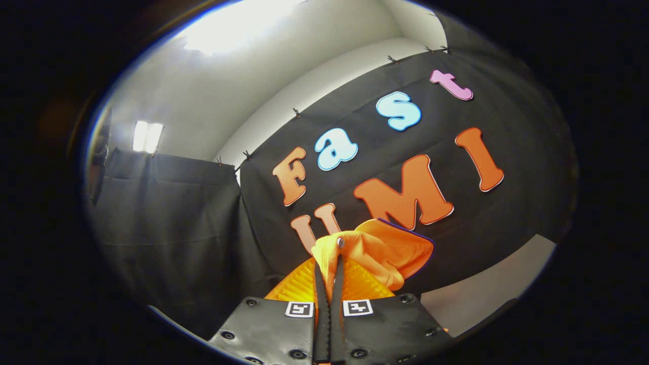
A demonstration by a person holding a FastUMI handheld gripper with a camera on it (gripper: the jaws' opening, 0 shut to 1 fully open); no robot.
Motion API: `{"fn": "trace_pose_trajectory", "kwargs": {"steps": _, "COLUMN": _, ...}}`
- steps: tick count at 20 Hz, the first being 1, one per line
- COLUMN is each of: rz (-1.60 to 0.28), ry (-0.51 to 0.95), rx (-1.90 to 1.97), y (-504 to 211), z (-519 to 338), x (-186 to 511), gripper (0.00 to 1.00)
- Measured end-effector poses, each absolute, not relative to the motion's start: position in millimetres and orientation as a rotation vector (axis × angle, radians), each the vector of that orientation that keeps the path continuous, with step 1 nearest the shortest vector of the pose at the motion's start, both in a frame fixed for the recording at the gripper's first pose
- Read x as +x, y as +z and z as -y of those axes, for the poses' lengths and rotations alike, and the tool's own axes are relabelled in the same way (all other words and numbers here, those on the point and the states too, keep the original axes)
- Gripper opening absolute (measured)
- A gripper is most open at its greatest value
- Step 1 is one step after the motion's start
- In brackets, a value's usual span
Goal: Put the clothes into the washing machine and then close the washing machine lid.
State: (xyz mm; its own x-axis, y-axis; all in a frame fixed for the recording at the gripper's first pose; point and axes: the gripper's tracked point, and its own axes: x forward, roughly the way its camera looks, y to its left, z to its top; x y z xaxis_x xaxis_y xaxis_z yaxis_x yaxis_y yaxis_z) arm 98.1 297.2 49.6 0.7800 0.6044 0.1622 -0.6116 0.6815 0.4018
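Though clamped by jaws, orange garment (388, 251) aloft.

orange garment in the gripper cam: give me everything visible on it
The orange garment is soft, plain fabric, bunched and folded into a lump just past the fingertips. A small round snap or button sits near its top edge by the fingers. The gripper is shut on it, both fingers pinching a fold, so the cloth is lifted in front of the black cloth wall. Its shape and full extent cannot be told.
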Motion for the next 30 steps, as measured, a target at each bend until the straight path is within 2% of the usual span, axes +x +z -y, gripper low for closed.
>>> {"fn": "trace_pose_trajectory", "kwargs": {"steps": 5, "rz": -0.036, "ry": 0.726, "rx": 0.439, "y": 23.6, "z": -389.4, "x": 104.2, "gripper": 0.08}}
{"fn": "trace_pose_trajectory", "kwargs": {"steps": 12, "rz": -0.158, "ry": 0.679, "rx": 0.395, "y": -65.1, "z": -477.4, "x": 136.3, "gripper": 0.08}}
{"fn": "trace_pose_trajectory", "kwargs": {"steps": 17, "rz": -0.3, "ry": 0.621, "rx": 0.294, "y": -160.0, "z": -506.8, "x": 146.7, "gripper": 0.08}}
{"fn": "trace_pose_trajectory", "kwargs": {"steps": 25, "rz": -0.652, "ry": 0.513, "rx": 0.265, "y": -342.5, "z": -530.3, "x": 162.3, "gripper": 0.08}}
{"fn": "trace_pose_trajectory", "kwargs": {"steps": 30, "rz": -0.738, "ry": 0.428, "rx": 0.242, "y": -395.1, "z": -528.8, "x": 183.1, "gripper": 0.08}}
